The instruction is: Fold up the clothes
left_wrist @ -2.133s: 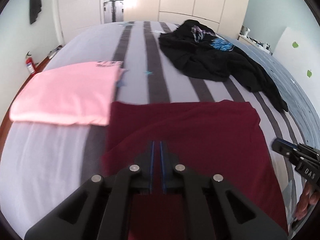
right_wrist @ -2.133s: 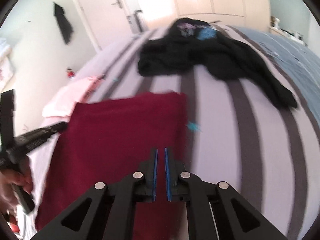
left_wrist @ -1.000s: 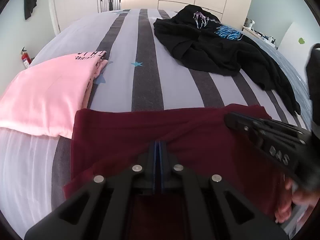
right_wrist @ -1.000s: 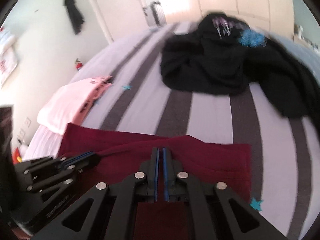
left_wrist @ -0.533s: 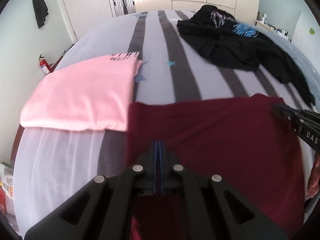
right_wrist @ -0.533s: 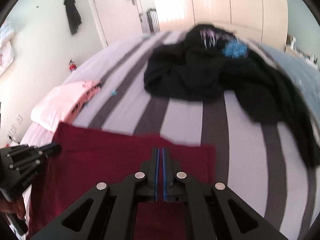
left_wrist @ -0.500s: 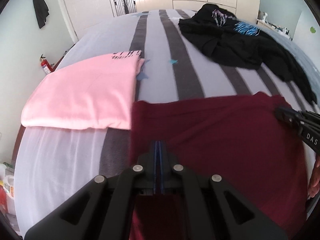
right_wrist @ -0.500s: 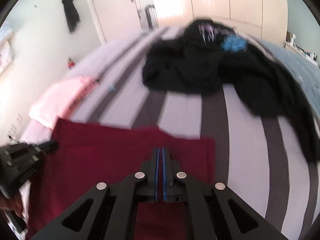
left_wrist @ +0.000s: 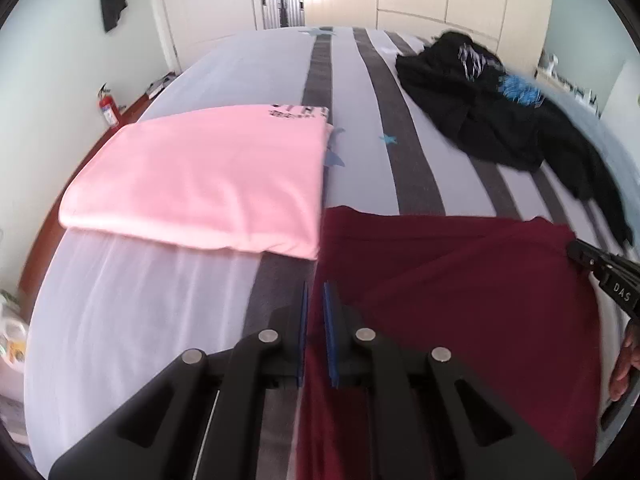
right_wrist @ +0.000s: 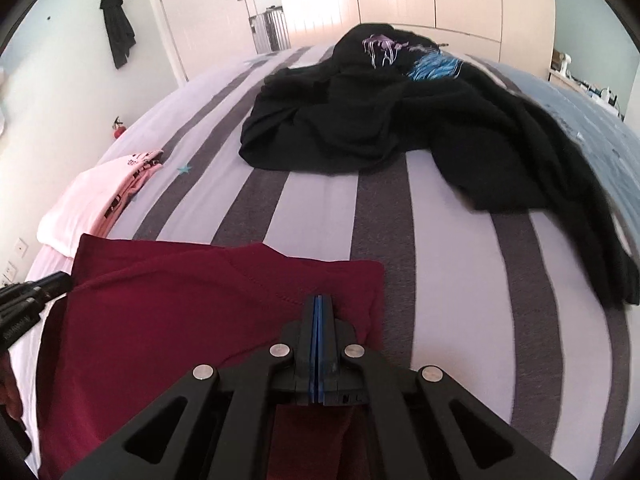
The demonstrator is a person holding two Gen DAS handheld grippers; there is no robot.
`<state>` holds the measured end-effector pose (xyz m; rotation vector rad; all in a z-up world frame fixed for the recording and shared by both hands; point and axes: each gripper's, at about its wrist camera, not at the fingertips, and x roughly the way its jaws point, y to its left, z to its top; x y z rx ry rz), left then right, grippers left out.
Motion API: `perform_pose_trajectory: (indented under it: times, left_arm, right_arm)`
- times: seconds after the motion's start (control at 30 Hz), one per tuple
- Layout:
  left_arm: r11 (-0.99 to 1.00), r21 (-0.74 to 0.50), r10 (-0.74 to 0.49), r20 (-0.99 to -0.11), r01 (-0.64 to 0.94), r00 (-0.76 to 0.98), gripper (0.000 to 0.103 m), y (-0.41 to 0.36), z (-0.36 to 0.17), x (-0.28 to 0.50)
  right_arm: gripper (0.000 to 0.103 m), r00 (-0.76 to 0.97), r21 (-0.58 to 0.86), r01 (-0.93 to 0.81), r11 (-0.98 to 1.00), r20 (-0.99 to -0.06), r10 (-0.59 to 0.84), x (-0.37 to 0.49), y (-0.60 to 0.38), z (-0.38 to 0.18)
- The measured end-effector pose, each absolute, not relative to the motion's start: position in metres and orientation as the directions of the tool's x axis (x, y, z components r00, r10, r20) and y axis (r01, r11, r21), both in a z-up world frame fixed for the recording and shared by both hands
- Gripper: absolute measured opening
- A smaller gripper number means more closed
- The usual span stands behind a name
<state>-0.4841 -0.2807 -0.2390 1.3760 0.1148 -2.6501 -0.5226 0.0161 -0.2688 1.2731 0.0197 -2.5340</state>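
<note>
The maroon garment lies spread on the striped bed, directly ahead of and beneath both pairs of fingers. The left gripper has its jaws opening: a narrow gap shows between the blue pads, and the garment's left edge runs through that gap without the pads pressing on it. The right gripper is clenched tight, its blue pads meeting on a fold of the maroon cloth near the garment's right edge. To the left of the left fingers, just beside the maroon cloth, rests a folded pink shirt. Far beyond both fingertips, well apart, sits a heap of black clothes.
</note>
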Motion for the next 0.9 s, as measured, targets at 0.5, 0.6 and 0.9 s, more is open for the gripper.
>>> perform_pose_trajectory:
  times: [0.5,0.6,0.9]
  left_arm:
    - [-0.992,-0.129,0.111,-0.804,-0.012,-0.584,0.008,-0.204,-0.217,-0.300]
    - [-0.993,-0.112,0.112,-0.817,-0.035,-0.566,0.008,-0.193,-0.233,-0.283]
    - [-0.998,-0.067,0.049,-0.825,0.012,-0.563,0.002,-0.225,-0.255,-0.251]
  right_arm:
    - [0.003,-0.481,0.197,0.422,-0.885,-0.779,-0.403,-0.309,0.033,-0.242]
    - [0.003,-0.459,0.190,0.414,-0.890,-0.801,-0.384,-0.271,0.033,-0.261]
    - [0.000,-0.502,0.200,0.329,-0.923,-0.790,-0.351,-0.237,0.064,-0.279]
